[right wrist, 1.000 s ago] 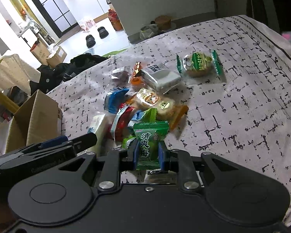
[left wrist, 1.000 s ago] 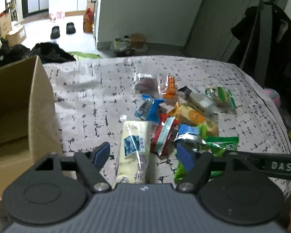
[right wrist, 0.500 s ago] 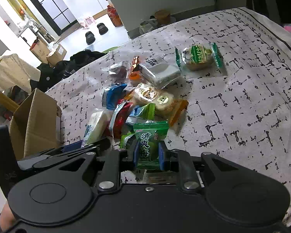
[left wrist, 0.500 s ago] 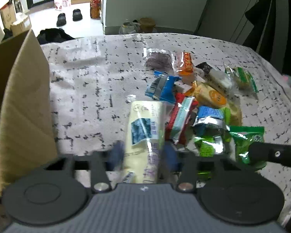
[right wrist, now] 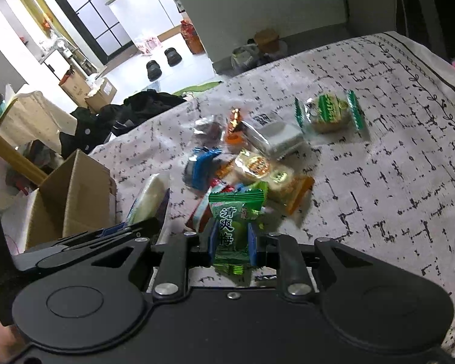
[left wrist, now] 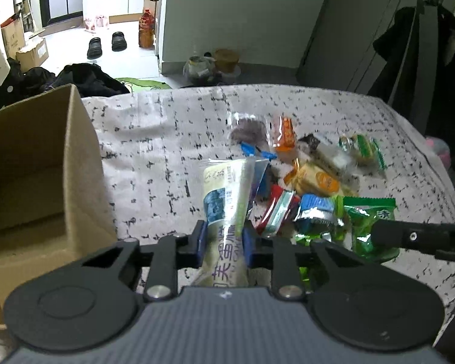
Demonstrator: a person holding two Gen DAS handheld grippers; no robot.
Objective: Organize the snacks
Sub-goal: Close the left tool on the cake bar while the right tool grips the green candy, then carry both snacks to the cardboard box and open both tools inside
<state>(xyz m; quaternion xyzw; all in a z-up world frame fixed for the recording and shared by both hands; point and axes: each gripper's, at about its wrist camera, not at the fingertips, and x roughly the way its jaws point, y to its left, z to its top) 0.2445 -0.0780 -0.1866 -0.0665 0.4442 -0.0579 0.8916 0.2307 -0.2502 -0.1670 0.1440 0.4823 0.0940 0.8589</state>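
A long cream snack packet [left wrist: 224, 188] with a blue picture stands between the blue pads of my left gripper [left wrist: 223, 242]. Its jaws are closing and the pads press on the packet's lower part, so its far end tilts up off the bedspread. My right gripper [right wrist: 231, 242] is shut on a green candy packet [right wrist: 235, 209], held just above the pile. In the left wrist view that green packet [left wrist: 368, 215] shows at the right, pinched by the right gripper's black finger. Several wrapped snacks [left wrist: 312, 179] lie heaped on the patterned bedspread [left wrist: 166, 151] beyond both grippers.
An open cardboard box [left wrist: 30, 166] stands at the left on the bed, also in the right wrist view as the box [right wrist: 72, 200]. A green-wrapped cake [right wrist: 329, 112] lies apart at the far right. Dark clothes, shoes and boxes sit on the floor beyond.
My left gripper's jaws went from wide open to clamped on the cream packet, whose far end has lifted. The right gripper kept its hold on the green packet and barely moved.
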